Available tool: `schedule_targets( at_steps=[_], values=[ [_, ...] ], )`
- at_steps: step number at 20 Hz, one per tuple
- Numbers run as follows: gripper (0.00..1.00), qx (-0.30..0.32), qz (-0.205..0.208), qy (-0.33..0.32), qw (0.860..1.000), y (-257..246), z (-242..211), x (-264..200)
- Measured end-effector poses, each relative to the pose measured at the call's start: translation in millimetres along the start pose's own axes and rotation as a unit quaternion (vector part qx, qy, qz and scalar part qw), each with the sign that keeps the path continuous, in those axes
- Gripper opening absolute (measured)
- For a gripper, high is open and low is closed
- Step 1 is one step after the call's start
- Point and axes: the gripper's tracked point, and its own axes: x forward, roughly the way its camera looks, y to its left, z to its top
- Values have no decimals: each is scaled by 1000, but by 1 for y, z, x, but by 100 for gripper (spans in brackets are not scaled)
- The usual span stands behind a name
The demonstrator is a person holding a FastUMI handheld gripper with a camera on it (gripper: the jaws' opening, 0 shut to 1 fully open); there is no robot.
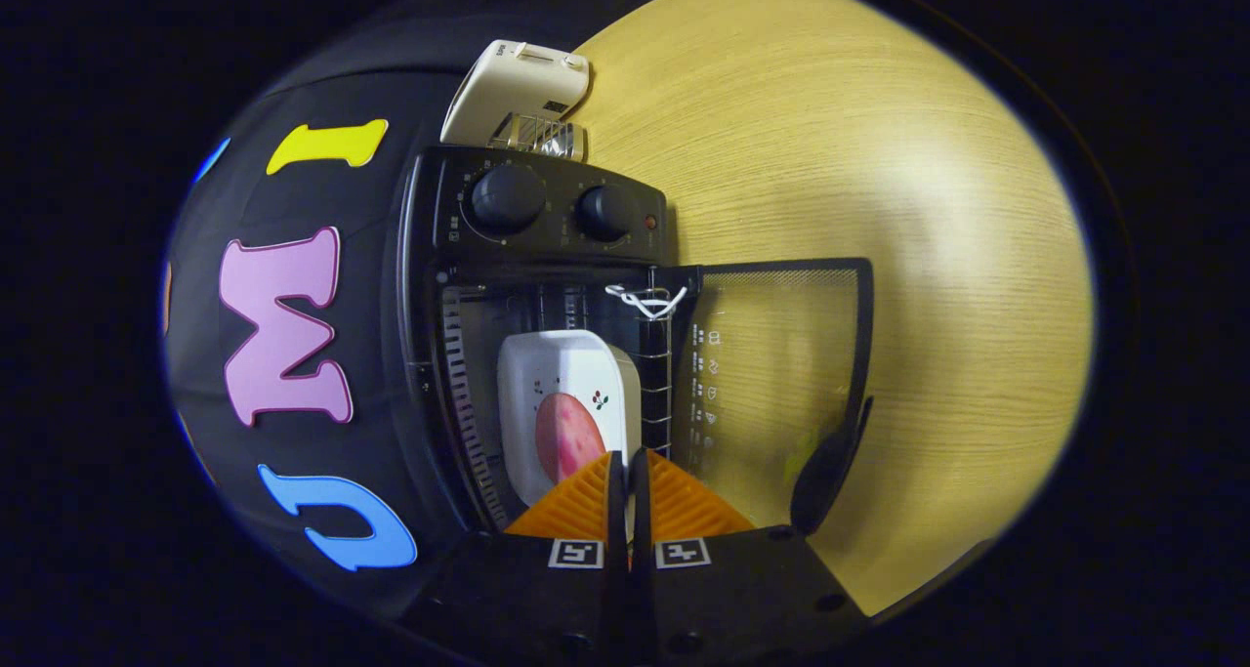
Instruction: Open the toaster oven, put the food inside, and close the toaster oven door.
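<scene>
Your claw has its orange fingers nearly together, pinching the near rim of the white dish holding the pink food, inside the open toaster oven. It's probably stiff, glazed, slippery; grip the rim squarely.

Dish inside toaster oven, door open.

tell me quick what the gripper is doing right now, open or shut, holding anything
Gripper: fingers closed to a thin gap on the near edge of the white dish with the food, inside the open toaster oven; a firm grip cannot be told.
</scene>
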Motion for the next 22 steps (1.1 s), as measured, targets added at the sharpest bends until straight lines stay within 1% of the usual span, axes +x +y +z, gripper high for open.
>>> schedule_targets(
  at_steps=[2,5,8,11,12,14,16,18,19,20,21,22],
  values=[
    [5,15,7,-14,1000,8,-2,13],
    [5,14,-5,-22,1000,9,-9,28],
    [5,21,-4,-26,999,13,-12,33],
    [5,17,-24,-23,999,2,-14,36],
    [8,11,-28,-25,999,0,-13,38],
    [11,15,-21,-15,1000,2,-18,32],
    [35,22,-13,2,1000,5,-23,30],
    [65,15,-24,13,1000,1,-24,24],
    [74,8,-29,20,999,-1,-26,18],
    [86,-3,-37,28,999,-5,-29,13],
    [94,-11,-41,36,998,-8,-30,5],
    [99,-22,-45,39,998,-10,-31,-3]
  ],
)
